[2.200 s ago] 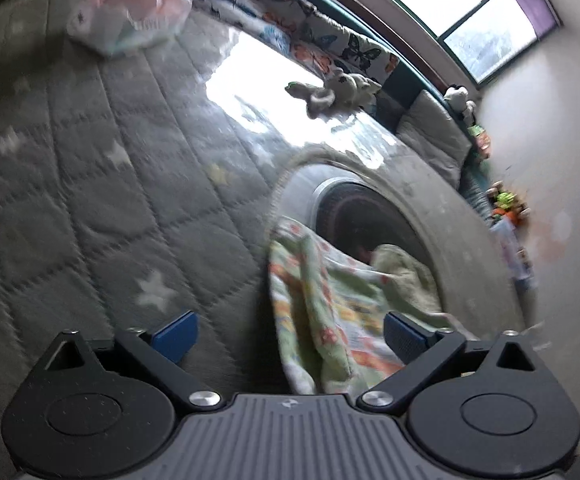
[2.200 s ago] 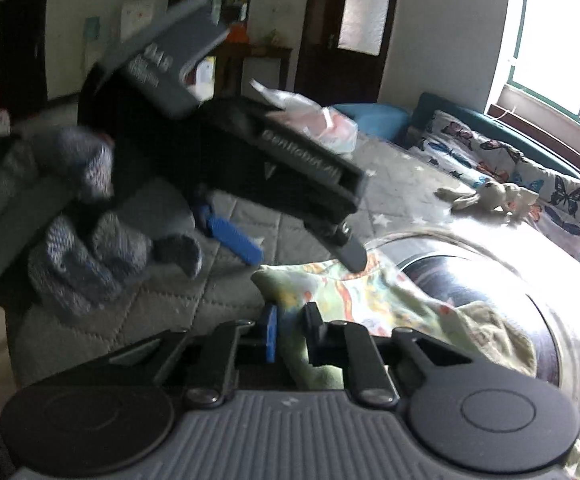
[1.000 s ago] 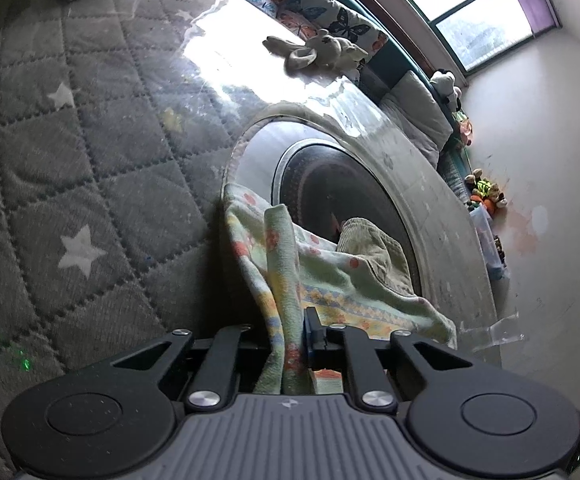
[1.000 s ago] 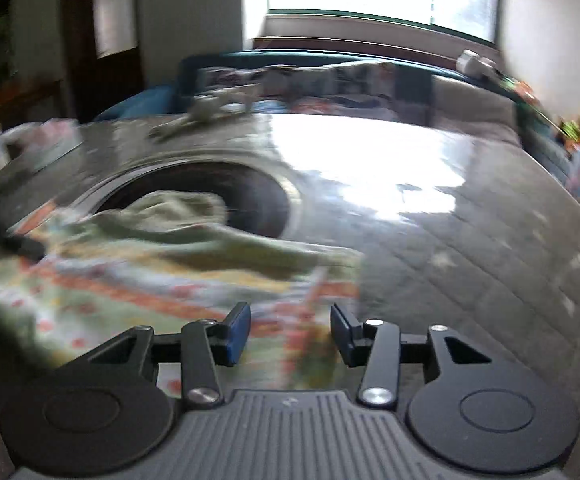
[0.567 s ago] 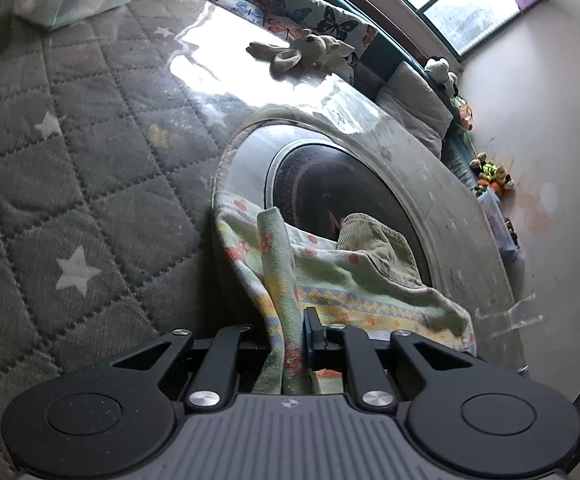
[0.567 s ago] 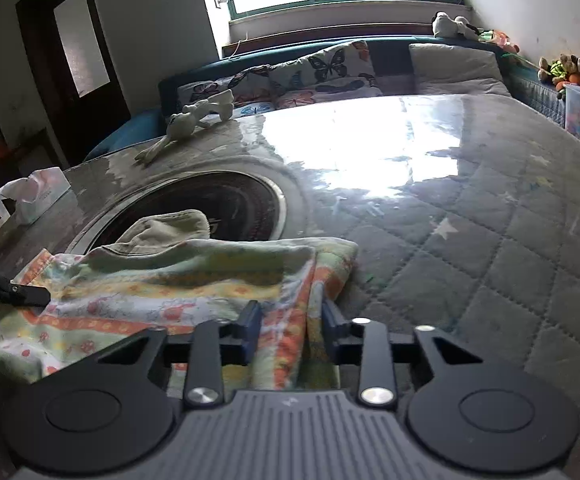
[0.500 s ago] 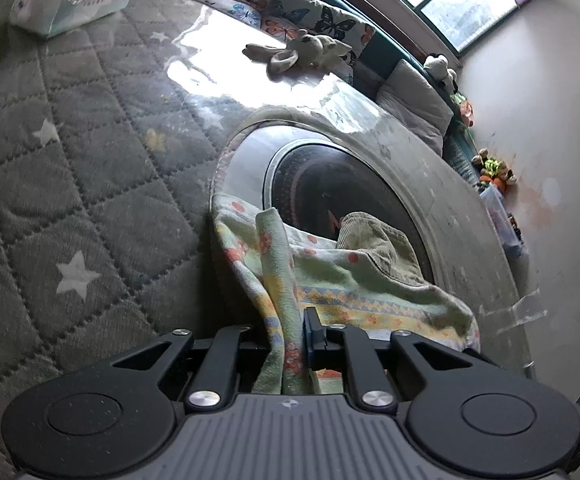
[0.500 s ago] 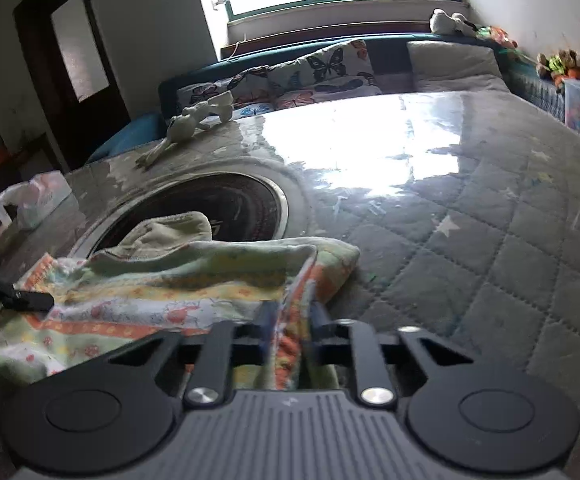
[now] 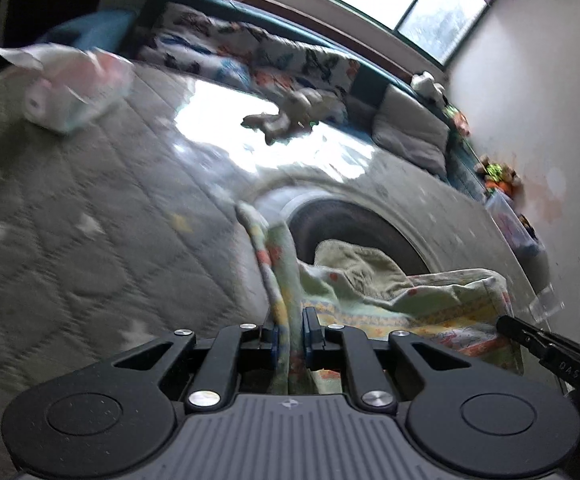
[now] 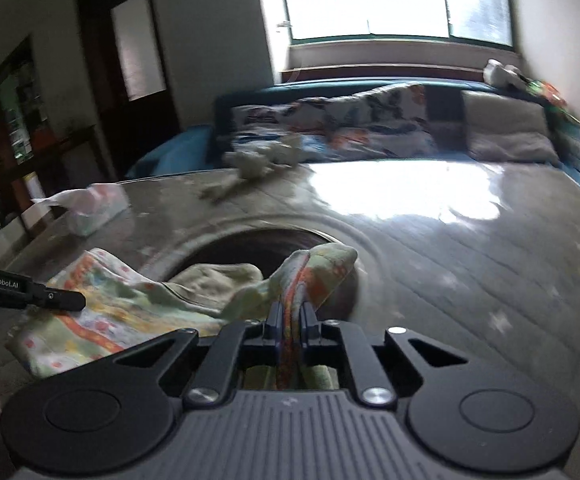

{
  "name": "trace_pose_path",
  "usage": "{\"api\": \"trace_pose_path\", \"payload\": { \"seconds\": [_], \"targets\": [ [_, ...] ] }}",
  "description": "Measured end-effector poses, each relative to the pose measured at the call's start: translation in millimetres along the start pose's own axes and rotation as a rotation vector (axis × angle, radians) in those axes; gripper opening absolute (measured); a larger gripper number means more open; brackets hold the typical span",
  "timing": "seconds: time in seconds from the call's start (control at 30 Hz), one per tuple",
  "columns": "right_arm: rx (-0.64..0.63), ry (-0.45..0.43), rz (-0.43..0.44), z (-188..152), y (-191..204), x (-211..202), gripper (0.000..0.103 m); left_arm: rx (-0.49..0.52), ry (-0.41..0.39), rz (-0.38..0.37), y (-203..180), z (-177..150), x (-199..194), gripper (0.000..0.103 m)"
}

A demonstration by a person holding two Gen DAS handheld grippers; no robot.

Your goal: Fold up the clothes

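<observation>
Grey quilted mattress cover with pale stars [image 9: 70,240] filled most of both views, a dark round opening [image 10: 258,246] sunk into it near the middle. Across the near rim of that opening lay the pale green patterned garment with orange and yellow bands [image 9: 389,292], one part draped flat on the quilting, the rest rumpled into a hump over the hole.

Each end of the garment sat inside a gripper. The left gripper [image 9: 290,334] was pinched tight on a fold of cloth that rose as a narrow ridge straight ahead of its fingers; the right gripper [image 10: 291,322] was clamped on the opposite edge, the fabric bunching into a raised peak just beyond its tips.

Compared with half a second before, both ends had been lifted: the right-hand edge, then flat on the quilt, stood up in a crest, and both views had swung upward and blurred.

Farther back, a white tissue box [image 9: 74,92] rested on the quilt, and a small grey plush toy [image 10: 258,164] lay near the butterfly-print cushions [image 10: 329,120].
</observation>
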State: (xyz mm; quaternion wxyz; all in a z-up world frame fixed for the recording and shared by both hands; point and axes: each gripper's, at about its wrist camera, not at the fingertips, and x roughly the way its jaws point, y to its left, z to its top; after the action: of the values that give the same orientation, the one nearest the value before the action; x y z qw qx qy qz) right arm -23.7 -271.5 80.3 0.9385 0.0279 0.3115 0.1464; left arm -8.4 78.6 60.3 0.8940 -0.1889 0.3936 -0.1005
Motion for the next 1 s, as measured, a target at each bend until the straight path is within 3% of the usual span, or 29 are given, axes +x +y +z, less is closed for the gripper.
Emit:
{"api": "trace_pose_path", "payload": {
  "seconds": [0.23,0.4,0.53,0.6,0.63,0.77,1.0],
  "targets": [
    [-0.079,-0.012,0.082,36,55,29,0.007,-0.075,-0.131,0.089,56,21,-56,0.012],
    [-0.107,-0.005,0.070,39,73,41,0.007,-0.094,-0.073,0.065,60,12,-41,0.014],
    [-0.100,-0.006,0.044,35,65,37,0.007,-0.106,-0.015,0.039,60,4,-24,0.019],
    [-0.096,-0.006,0.031,33,60,34,0.007,-0.112,0.014,0.025,61,-1,-16,0.044],
    [-0.094,-0.005,0.025,32,57,32,0.007,-0.109,0.020,0.020,59,-3,-12,0.047],
    [-0.059,0.013,0.008,25,38,31,0.008,-0.097,0.023,0.030,46,-6,5,0.056],
    [0.076,0.072,-0.011,-2,-7,41,0.020,-0.071,-0.006,0.078,36,-10,18,0.057]
  ]
}}
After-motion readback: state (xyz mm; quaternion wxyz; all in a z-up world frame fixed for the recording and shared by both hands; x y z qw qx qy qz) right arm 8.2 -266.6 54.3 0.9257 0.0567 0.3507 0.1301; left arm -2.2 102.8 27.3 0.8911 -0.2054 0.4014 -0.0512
